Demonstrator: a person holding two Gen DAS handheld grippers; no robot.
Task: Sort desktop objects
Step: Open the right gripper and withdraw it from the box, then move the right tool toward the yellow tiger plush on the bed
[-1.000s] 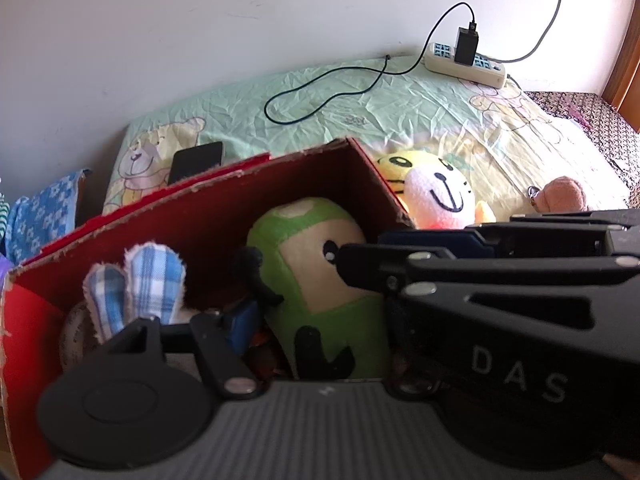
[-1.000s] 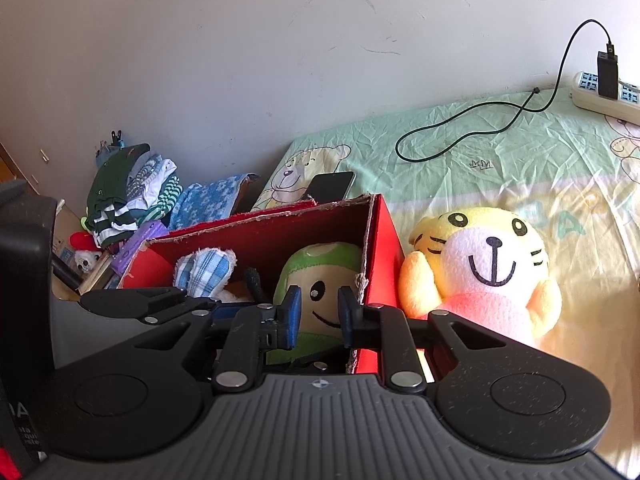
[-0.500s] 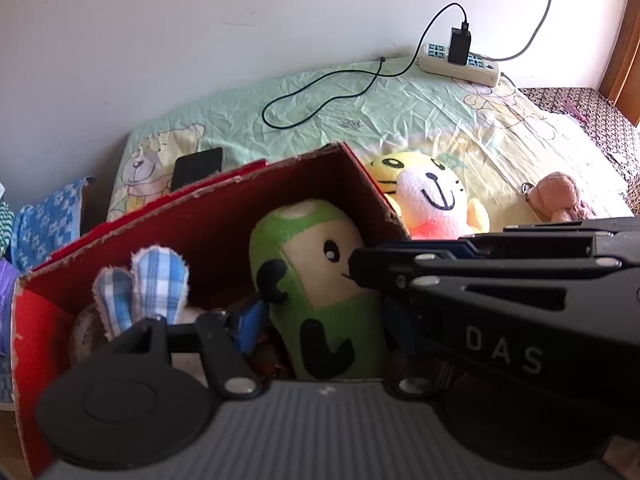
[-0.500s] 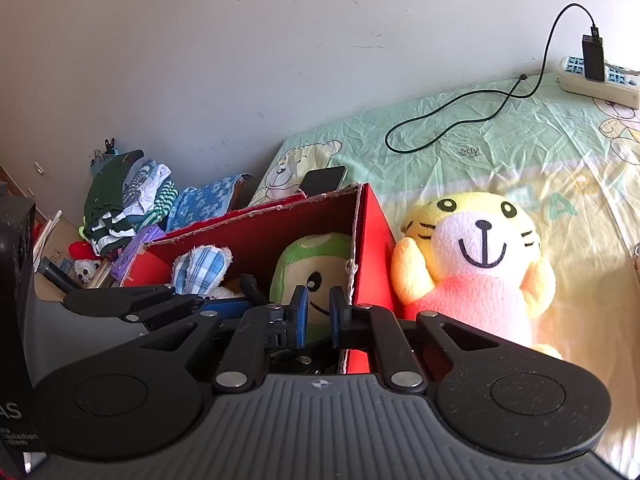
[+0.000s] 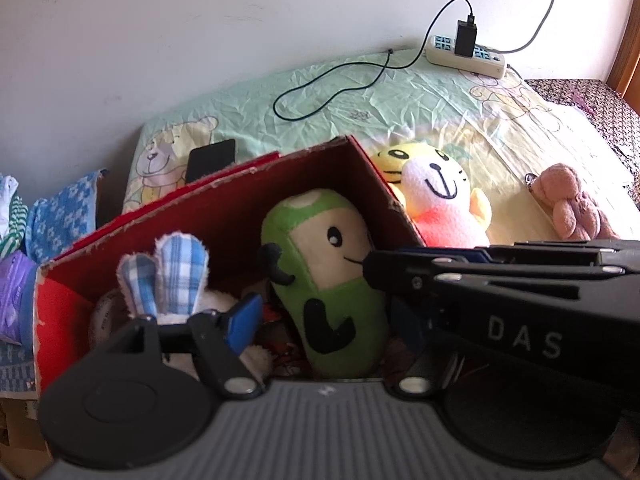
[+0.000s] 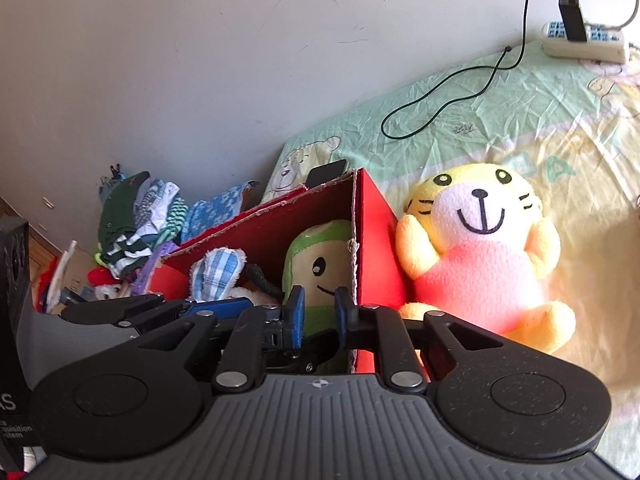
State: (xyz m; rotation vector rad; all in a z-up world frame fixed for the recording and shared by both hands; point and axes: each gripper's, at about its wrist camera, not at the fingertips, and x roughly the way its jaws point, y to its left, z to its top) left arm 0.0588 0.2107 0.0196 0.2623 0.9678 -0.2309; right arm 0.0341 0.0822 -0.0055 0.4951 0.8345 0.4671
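I take the red cardboard box (image 5: 224,216) as my landmark: corrugated, open-topped, ragged along its rim, standing on a creased green and yellow bedsheet (image 5: 360,96) printed with cartoon bears. Just beside its right wall lies a fleecy yellow tiger plush (image 6: 484,240), pink-bodied, white-faced, touching the cardboard. Inside the box, against that same wall, a green pod-shaped plush (image 5: 328,280) stands upright, velvety, with a cream face and black stitched marks. Further left inside the box I see a soft toy with frayed blue-checked ears (image 5: 168,276). My left gripper (image 5: 320,320) reaches into the box; its jaws have just been opening, the green plush between them, the blue pad clear of it. My right gripper (image 6: 319,316) sits over the box's near right corner, its blue-padded jaws drawn close with nothing clamped. Well right of the box lies a small brown nubbly plush (image 5: 568,204); behind it, a flat black phone (image 5: 210,158).
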